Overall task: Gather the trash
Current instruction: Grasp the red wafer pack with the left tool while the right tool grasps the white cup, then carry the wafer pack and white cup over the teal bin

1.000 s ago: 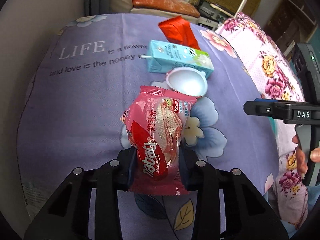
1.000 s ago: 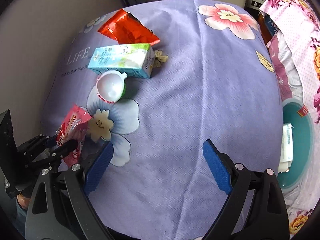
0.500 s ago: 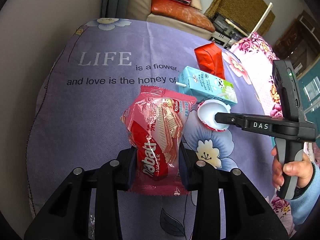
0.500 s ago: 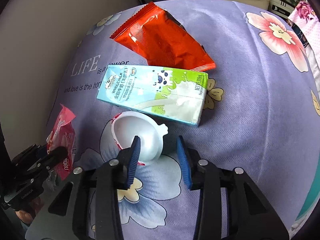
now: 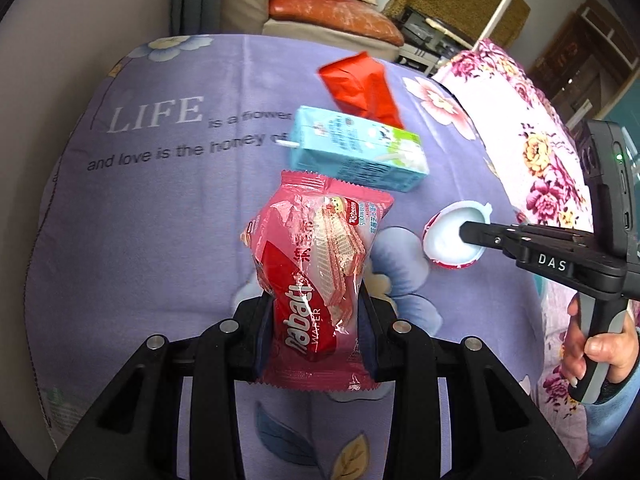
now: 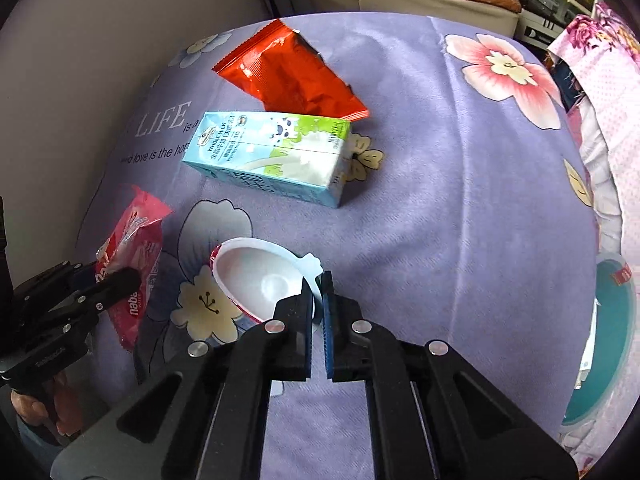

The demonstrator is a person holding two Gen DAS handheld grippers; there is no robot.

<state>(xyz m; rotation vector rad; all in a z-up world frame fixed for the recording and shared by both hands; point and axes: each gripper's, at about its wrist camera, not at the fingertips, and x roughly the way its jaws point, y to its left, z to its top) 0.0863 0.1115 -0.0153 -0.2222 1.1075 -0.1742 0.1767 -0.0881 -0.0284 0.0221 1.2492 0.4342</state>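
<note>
While the left gripper held the wafer packet, the right gripper, earlier open astride the cup, had pinched its rim beside the milk carton.

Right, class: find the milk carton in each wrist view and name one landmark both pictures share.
Left wrist view: the milk carton lies above centre, just beyond the top of the wafer pack held in the left gripper.
Right wrist view: the carton lies upper left of centre, beyond the white cup pinched at its rim by the right gripper.
Shared landmark: the red wrapper just behind the carton.
</note>
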